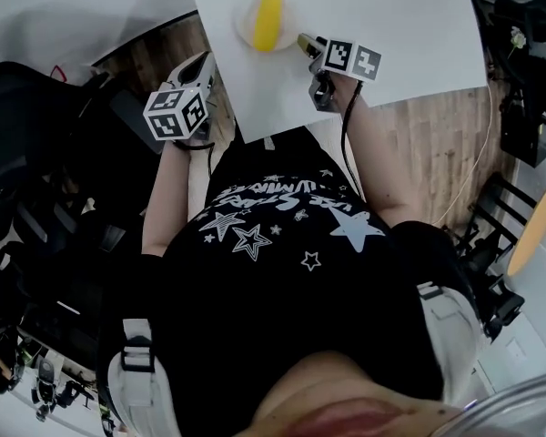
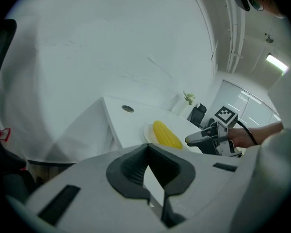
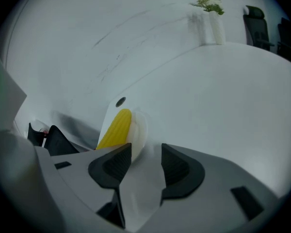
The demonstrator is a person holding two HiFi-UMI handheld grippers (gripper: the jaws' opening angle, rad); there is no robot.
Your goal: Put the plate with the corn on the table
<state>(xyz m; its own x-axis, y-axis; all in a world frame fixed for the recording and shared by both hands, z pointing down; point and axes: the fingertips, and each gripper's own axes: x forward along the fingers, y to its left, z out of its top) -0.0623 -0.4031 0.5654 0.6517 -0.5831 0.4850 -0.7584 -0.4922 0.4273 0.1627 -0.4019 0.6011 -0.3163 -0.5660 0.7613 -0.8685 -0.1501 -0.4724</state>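
Corn [image 3: 115, 127] lay on the plate [image 3: 138, 126], which rested on the white table [image 3: 208, 106] toward its left side. Just right of the plate, the right tool [image 3: 146, 154] had its 2 jaws apart with nothing between them. Nearer and left, off the table's edge, the left tool [image 2: 148, 152] had its jaws together, empty.
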